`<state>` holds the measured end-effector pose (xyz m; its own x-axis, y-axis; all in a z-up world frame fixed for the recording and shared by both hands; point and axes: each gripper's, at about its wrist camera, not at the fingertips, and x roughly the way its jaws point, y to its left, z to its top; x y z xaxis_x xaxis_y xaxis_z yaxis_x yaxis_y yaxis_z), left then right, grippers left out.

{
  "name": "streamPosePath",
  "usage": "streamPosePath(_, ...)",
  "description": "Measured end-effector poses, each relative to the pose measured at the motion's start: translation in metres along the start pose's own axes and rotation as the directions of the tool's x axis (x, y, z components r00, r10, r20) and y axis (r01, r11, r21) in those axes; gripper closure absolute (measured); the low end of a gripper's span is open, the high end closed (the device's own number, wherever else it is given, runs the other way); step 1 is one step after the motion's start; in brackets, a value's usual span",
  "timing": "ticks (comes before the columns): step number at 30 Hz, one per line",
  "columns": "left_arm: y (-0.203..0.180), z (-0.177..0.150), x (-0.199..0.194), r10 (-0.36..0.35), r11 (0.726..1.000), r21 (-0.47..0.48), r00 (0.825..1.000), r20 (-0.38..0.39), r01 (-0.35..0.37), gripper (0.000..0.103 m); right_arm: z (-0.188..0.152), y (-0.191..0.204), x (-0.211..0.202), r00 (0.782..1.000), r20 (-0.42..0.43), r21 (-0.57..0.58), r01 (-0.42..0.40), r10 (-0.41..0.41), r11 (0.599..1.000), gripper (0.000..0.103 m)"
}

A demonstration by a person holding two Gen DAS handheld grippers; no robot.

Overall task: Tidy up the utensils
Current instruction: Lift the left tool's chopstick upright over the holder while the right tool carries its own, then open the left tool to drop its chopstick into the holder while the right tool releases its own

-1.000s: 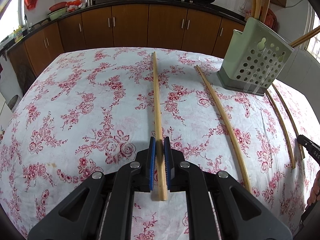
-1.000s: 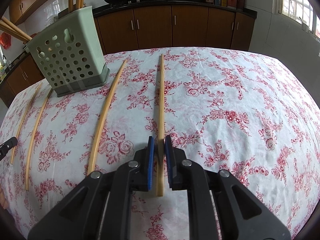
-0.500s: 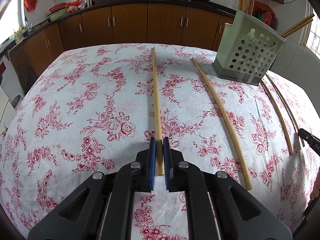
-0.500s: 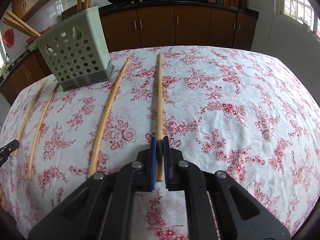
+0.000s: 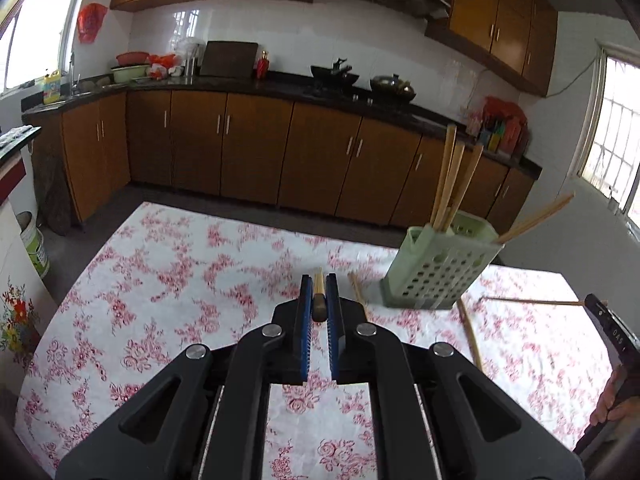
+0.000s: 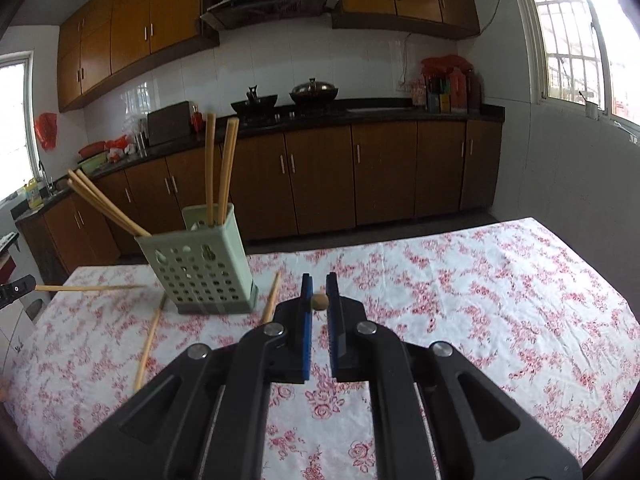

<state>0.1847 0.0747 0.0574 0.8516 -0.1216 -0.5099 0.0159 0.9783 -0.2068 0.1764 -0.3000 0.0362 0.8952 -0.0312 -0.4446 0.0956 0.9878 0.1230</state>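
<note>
Partway: pale-green perforated plastic utensil holder [image 6: 200,264] on the floral-clothed table [image 6: 480,300] already holds several long bamboo chopsticks [image 6: 219,168]; left claw [image 5: 319,300] and right claw [image 6: 319,300] each clamp one chopstick aloft; two loose sticks [image 6: 150,336] remain on the cloth.

The pale green perforated plastic utensil holder [image 6: 199,268] stands in the way on the floral-clothed counter [image 6: 480,304], bamboo chopsticks [image 6: 218,168] fanning above it; loose chopsticks [image 6: 149,340] lie beside its base, and the cloth right of it lies open
</note>
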Motion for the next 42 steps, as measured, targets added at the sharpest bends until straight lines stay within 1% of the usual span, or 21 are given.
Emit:
streamPosePath(3, -0.001, 0.017, -0.010, -0.008, 1.000, -0.019, 0.999, 0.049, 0.009, 0.096, 0.011, -0.003, -0.007, 0.999, 0.039, 0.020, -0.005, 0.004, 1.000, 0.095)
streamPosePath(4, -0.001, 0.018, -0.009, -0.006, 1.000, -0.018, 0.998, 0.056, 0.007, 0.096, 0.013, -0.004, -0.008, 0.999, 0.045, 0.025, -0.006, 0.005, 1.000, 0.095)
streamPosePath(13, -0.002, 0.030, -0.012, 0.005, 1.000, -0.001, 0.996, 0.085, -0.005, 0.096, 0.028, -0.001, -0.009, 0.998, 0.070, 0.017, -0.007, 0.006, 1.000, 0.095)
streamPosePath(17, -0.008, 0.039, -0.023, -0.019, 1.000, 0.017, 0.994, 0.104, 0.017, 0.096, 0.045, 0.003, -0.019, 0.995, 0.095, 0.017, -0.042, 0.041, 0.999, 0.095)
streamPosePath(21, -0.017, 0.051, -0.038, -0.055, 0.998, 0.031, 0.990, 0.132, 0.051, 0.096, 0.067, 0.007, -0.035, 0.987, 0.125, 0.031, -0.105, 0.100, 0.994, 0.095)
streamPosePath(24, -0.027, 0.061, -0.049, -0.087, 0.996, 0.040, 0.984, 0.155, 0.082, 0.096, 0.081, 0.010, -0.049, 0.977, 0.145, 0.039, -0.164, 0.157, 0.986, 0.095)
streamPosePath(28, -0.047, 0.077, -0.065, -0.143, 0.989, 0.049, 0.970, 0.194, 0.136, 0.096, 0.097, 0.014, -0.064, 0.960, 0.163, 0.041, -0.239, 0.229, 0.970, 0.095)
streamPosePath(31, -0.065, 0.090, -0.073, -0.174, 0.985, 0.057, 0.956, 0.236, 0.165, 0.096, 0.107, 0.018, -0.075, 0.945, 0.189, 0.041, -0.281, 0.268, 0.959, 0.095)
streamPosePath(34, -0.084, 0.107, -0.075, -0.193, 0.981, 0.063, 0.939, 0.285, 0.182, 0.096, 0.116, 0.024, -0.077, 0.934, 0.221, 0.032, -0.294, 0.280, 0.955, 0.095)
streamPosePath(38, -0.103, 0.120, -0.063, -0.168, 0.986, 0.068, 0.926, 0.337, 0.154, 0.096, 0.126, 0.033, -0.065, 0.931, 0.238, 0.027, -0.292, 0.278, 0.956, 0.095)
streamPosePath(40, -0.110, 0.123, -0.053, -0.151, 0.988, 0.058, 0.926, 0.347, 0.140, 0.096, 0.129, 0.037, -0.057, 0.933, 0.236, 0.023, -0.285, 0.272, 0.958, 0.095)
streamPosePath(42, -0.114, 0.124, -0.041, -0.135, 0.991, 0.043, 0.929, 0.344, 0.128, 0.096, 0.132, 0.038, -0.043, 0.936, 0.221, 0.030, -0.288, 0.275, 0.957, 0.095)
